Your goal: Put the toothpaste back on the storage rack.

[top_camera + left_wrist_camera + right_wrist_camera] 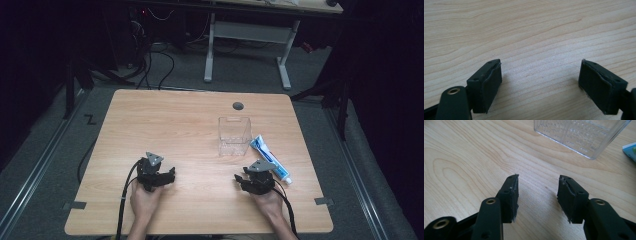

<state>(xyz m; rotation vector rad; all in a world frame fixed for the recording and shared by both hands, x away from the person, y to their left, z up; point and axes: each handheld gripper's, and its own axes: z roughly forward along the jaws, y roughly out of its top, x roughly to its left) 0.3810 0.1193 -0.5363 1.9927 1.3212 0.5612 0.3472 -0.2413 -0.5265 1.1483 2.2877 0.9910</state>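
While both grippers rest near the table's [150, 115] front edge in the high view, the toothpaste tube [270, 158] lies just beside the right gripper [241, 178], next to the clear box [234, 135].

In the left gripper view, the left gripper [541, 72] stands wide open and empty.

In the right gripper view, the right gripper [537, 186] is half open over bare wood; approaching like this, it could knock the light box [584, 135] over.

Bright table [200, 125], dark surroundings, soft focus
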